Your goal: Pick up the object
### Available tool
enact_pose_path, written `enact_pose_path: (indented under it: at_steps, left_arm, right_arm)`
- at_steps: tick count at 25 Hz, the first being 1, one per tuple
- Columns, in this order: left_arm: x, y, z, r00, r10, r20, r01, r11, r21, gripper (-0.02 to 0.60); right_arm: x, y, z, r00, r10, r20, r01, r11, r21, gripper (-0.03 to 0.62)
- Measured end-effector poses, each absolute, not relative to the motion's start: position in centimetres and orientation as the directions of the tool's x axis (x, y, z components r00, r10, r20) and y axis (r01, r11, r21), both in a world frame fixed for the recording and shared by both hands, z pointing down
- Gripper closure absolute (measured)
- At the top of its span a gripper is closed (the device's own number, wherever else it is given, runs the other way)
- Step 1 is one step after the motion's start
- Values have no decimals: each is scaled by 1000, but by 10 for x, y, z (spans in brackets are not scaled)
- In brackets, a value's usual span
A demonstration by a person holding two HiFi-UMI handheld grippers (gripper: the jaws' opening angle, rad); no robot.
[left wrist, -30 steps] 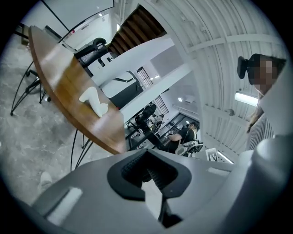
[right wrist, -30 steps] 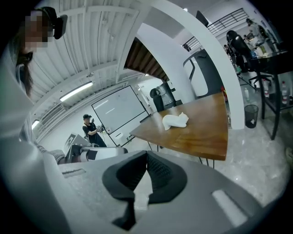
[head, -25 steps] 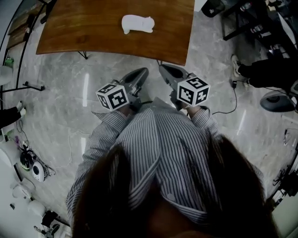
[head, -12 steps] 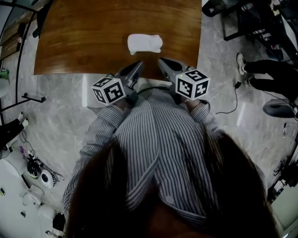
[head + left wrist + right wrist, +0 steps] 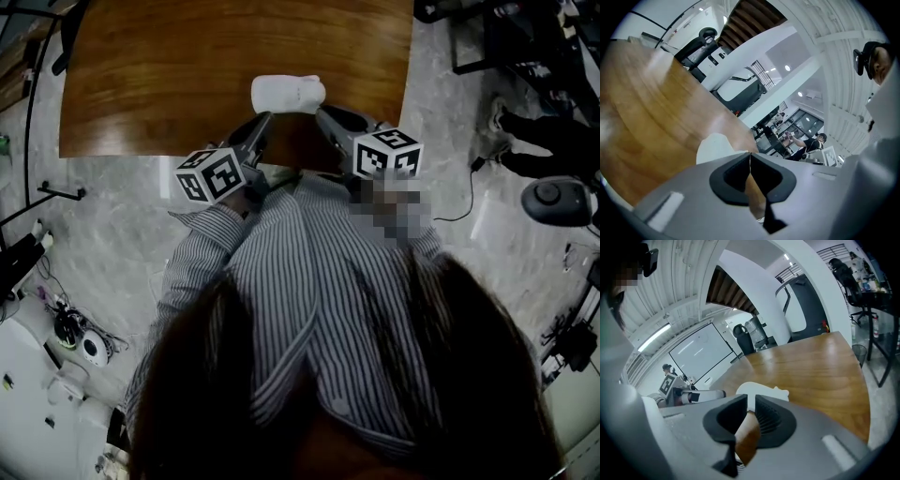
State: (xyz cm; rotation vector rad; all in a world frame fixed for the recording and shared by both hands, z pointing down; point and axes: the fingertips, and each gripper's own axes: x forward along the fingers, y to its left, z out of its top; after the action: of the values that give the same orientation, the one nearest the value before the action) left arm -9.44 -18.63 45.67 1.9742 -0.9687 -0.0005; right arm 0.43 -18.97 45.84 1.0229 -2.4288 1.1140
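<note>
A white, rounded animal-shaped object [image 5: 288, 94] lies on the wooden table [image 5: 169, 66] close to its near edge. My left gripper [image 5: 263, 120] points at the object's left end from just short of it. Its jaws are shut and hold nothing. My right gripper [image 5: 322, 113] points at the object's right end, and its jaws are opening with a narrow gap and nothing between them. In the left gripper view the object [image 5: 714, 148] shows just past the closed tips [image 5: 749, 154]. In the right gripper view it [image 5: 761, 390] lies right behind the parted tips [image 5: 751, 400].
The table's near edge [image 5: 187, 150] runs under both grippers. A seated person's legs and shoes [image 5: 539, 141] and a chair base [image 5: 555, 201] are at the right. Cables and small devices [image 5: 70, 339] lie on the marble floor at the left.
Both grippers have moved forward from over the floor to over the table's near edge. Their tips now flank the white object, which lies much closer to them.
</note>
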Motion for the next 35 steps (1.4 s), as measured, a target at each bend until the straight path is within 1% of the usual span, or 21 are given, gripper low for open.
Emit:
enact_pose_path:
  at_steps: [2,3,5,6,9,11,14,16,22,30,33,35]
  left_arm:
    - [-100,-192,462,671,-637,379,-646,-253,720,560]
    - [-102,-195,464,660,-642,390,-658,-243,712,537]
    - [-108,-199,470,637,-649,415,-683,-225,695,510]
    - [-111,-201,474,625,-652,429,-694,-213,688,494]
    - [-120,-206,489,583,-659,476,-733,-172,658,474]
    - [-126,-211,497,556,-658,508,-760,-155,632,434]
    - [-131,-218,504,545,-650,530,-775,-149,614,409]
    - [-131,-221,506,554,-644,528,-767,-148,624,386]
    - [-124,-229,503,595,-627,504,-730,-159,665,379]
    - [-118,-237,508,628,-584,514,-720,-186,669,368]
    - [-113,-243,512,650,-554,520,-712,-203,673,356]
    - [-109,-245,515,668,-528,524,-699,-207,684,333]
  right_arm:
    - [6,-195,463,-705,-482,520,-708,441,-551,545]
    - [8,-197,466,-700,-482,527,-713,432,-552,531]
    - [10,-202,473,-691,-481,539,-721,412,-556,496]
    - [11,-204,476,-689,-480,544,-723,402,-561,490]
    - [14,-207,487,-679,-472,563,-732,373,-570,470]
    - [15,-211,495,-667,-467,580,-743,354,-569,439]
    - [17,-215,506,-647,-462,606,-759,319,-567,384]
    - [19,-217,513,-638,-458,618,-766,297,-570,362]
    - [19,-227,526,-630,-450,632,-768,246,-590,338]
    - [15,-232,535,-650,-430,627,-746,203,-634,335]
    - [13,-235,540,-653,-419,631,-743,190,-642,335]
    - [10,-236,543,-651,-414,636,-744,182,-643,335]
